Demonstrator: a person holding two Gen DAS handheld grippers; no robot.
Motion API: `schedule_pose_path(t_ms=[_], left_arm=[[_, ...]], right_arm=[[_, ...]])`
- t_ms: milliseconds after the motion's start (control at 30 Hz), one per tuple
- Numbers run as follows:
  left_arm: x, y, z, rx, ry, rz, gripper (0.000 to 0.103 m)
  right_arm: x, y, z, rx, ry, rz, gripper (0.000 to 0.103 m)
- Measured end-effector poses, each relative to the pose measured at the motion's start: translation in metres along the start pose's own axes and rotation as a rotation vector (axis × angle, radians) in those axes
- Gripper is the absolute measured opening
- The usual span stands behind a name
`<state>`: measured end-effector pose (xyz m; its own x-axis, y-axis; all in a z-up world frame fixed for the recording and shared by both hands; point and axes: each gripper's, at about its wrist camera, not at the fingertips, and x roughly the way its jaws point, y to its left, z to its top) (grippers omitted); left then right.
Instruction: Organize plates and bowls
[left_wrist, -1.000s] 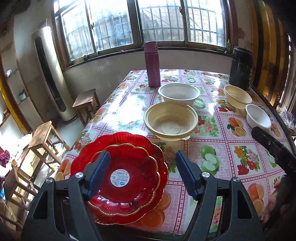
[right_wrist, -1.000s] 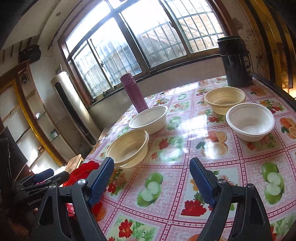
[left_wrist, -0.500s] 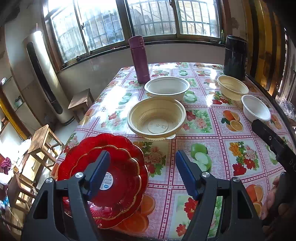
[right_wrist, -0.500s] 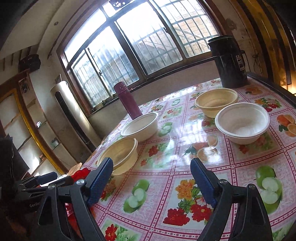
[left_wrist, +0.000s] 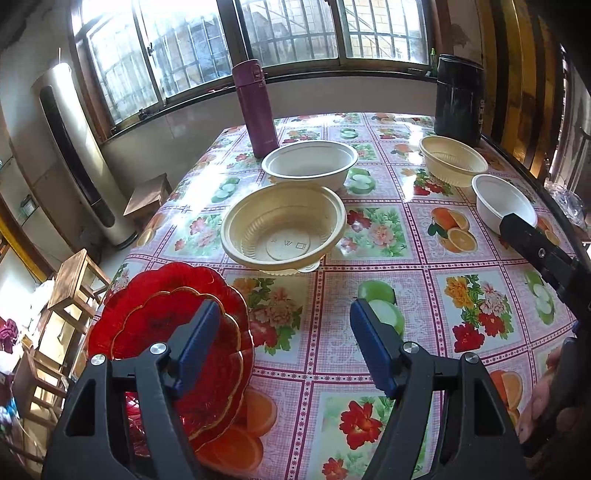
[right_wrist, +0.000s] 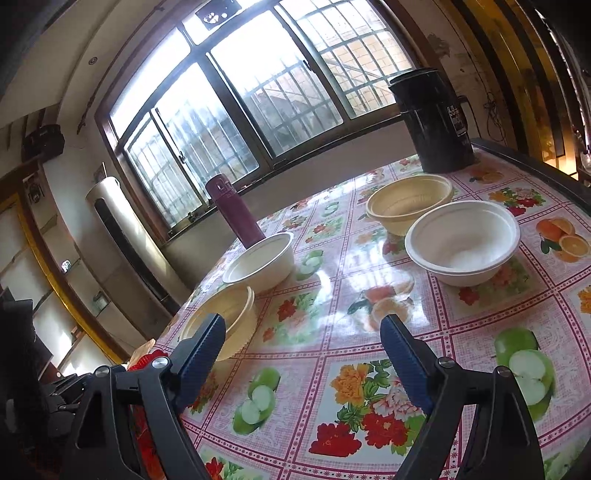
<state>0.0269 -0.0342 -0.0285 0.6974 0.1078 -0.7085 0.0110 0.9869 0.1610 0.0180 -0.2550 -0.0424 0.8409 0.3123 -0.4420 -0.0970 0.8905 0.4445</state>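
Observation:
Two stacked red plates (left_wrist: 147, 317) lie at the table's near left corner, partly behind my left gripper's left finger. My left gripper (left_wrist: 284, 328) is open over bare tablecloth, just short of a large beige bowl (left_wrist: 284, 229). Behind that bowl sits a large white bowl (left_wrist: 310, 164). At the right are a smaller beige bowl (left_wrist: 452, 160) and a small white bowl (left_wrist: 504, 203). My right gripper (right_wrist: 303, 336) is open and empty above the cloth, the small white bowl (right_wrist: 461, 243) ahead to its right, the beige bowl (right_wrist: 410, 201) behind it.
A purple flask (left_wrist: 255, 107) stands at the table's far left and a black kettle (left_wrist: 460, 99) at the far right. The tablecloth (left_wrist: 406, 295) has a fruit and flower print. Wooden stools (left_wrist: 74, 277) stand on the floor left of the table. A hand (left_wrist: 543, 398) holds the right gripper.
The left gripper moved right off the red plates and now faces the large beige bowl. The right gripper drifted a little forward and lower, with the bowls at the right nearer.

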Motion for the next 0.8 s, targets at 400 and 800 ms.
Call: schedule_pose_path(t_ms=[400, 800], left_arm=[[-0.001, -0.006, 0.001, 0.006, -0.002, -0.019, 0.073], [0.001, -0.018, 0.004, 0.018, 0.003, -0.075, 0.073]], right_arm=[[0.003, 0.0, -0.001, -0.006, 0.009, -0.021, 0.088], [0.006, -0.001, -0.001, -0.013, 0.008, -0.043, 0.088]])
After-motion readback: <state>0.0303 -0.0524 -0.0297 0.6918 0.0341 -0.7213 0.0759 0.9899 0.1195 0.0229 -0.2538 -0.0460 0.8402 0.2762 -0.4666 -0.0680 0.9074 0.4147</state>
